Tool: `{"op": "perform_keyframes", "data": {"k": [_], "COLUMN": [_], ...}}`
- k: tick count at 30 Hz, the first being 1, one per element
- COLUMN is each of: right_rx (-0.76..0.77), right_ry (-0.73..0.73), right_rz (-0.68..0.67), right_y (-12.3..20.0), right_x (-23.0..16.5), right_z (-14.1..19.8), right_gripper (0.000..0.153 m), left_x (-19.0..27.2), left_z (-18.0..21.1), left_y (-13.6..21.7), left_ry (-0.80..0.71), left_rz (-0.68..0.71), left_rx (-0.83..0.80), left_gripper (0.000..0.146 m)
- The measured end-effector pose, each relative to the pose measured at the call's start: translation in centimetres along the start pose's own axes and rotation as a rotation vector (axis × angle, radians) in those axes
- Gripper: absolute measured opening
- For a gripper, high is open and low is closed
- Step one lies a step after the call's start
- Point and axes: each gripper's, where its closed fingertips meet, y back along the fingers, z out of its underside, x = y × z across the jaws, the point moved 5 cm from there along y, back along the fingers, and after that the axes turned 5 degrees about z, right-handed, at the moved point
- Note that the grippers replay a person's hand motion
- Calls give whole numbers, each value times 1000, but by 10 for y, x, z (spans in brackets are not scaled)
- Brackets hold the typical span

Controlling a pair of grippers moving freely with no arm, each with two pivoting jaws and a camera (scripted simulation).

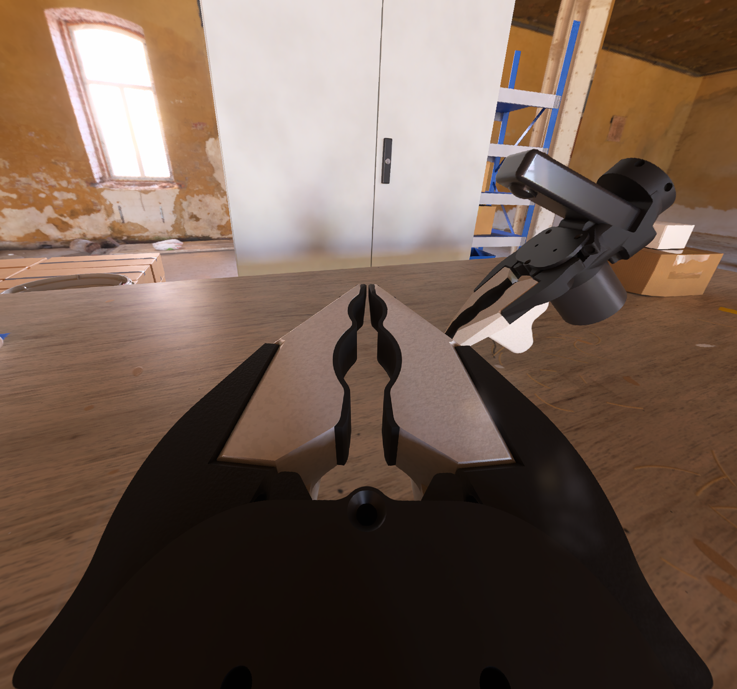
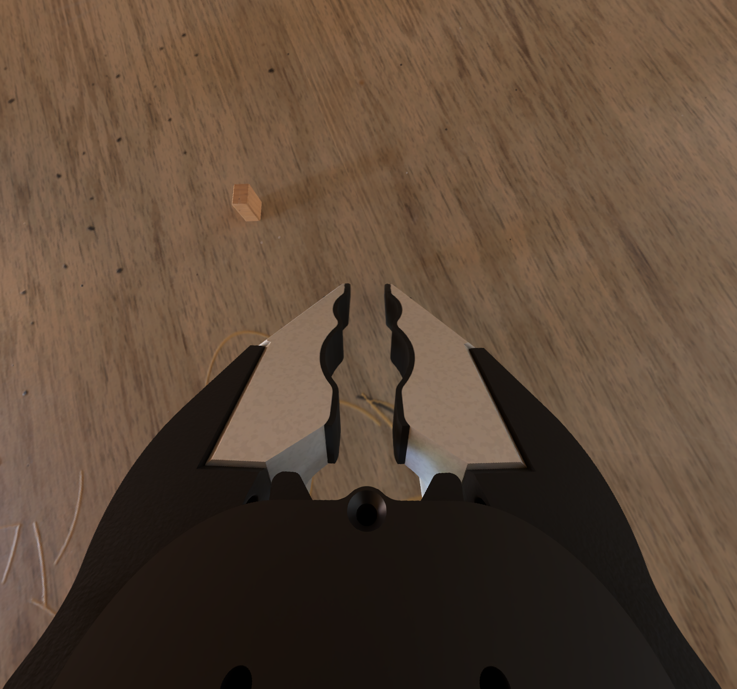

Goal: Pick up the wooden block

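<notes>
A small light wooden block (image 2: 246,203) lies on the brown wooden tabletop (image 2: 518,111) in the right wrist view, ahead of and to the left of my right gripper (image 2: 367,287). The right gripper is open with a narrow gap, holds nothing, and points down at the table, well short of the block. My left gripper (image 1: 367,287) is shut and empty, held level over the table. The right gripper also shows in the left wrist view (image 1: 458,336), tilted down to the right of the left one. The block is not visible in the left wrist view.
A tall white cabinet (image 1: 359,111) stands beyond the table's far edge. Blue shelving (image 1: 514,151) and cardboard boxes (image 1: 674,271) are at the back right, flat boxes (image 1: 79,267) at the back left. Thin straw-like strands (image 2: 60,518) lie on the table.
</notes>
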Motion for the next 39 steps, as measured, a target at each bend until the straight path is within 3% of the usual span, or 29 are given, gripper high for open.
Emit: {"op": "perform_keyframes", "data": {"k": [4, 8, 11, 15, 24, 28, 33, 36, 39], "right_rx": [14, 326, 518, 489, 463, 423, 481, 332, 127], "right_ry": [-20, -44, 36, 184, 153, 112, 39, -31, -12], "right_rz": [-34, -190, -279, -270, -244, -232, -263, -271, -155], "right_y": [3, 50, 86, 87, 80, 76, 72, 33, -5], "right_x": [-2, -34, -71, -103, -98, -91, -75, -61, -61], "right_z": [-10, -73, -123, -146, -145, -143, -125, -85, -48], "right_gripper": [7, 7, 7, 8, 27, 43, 39, 34, 27], "left_x": [0, 0, 1, 2, 2, 1, -3, -5, -5], "left_z": [0, 1, 1, 1, 0, 0, -1, -1, -1], "left_y": [0, -1, -2, -1, 0, -1, 0, 2, 2], "left_ry": [0, -2, -8, -5, 6, 2, 8, 14, 11], "left_rz": [0, 2, 6, 15, 18, 12, -10, -17, -17], "left_rx": [0, -6, -8, -5, 4, 1, 8, 13, 10], "left_gripper": [1, 1, 1, 1, 1, 1, 1, 1, 1]}}
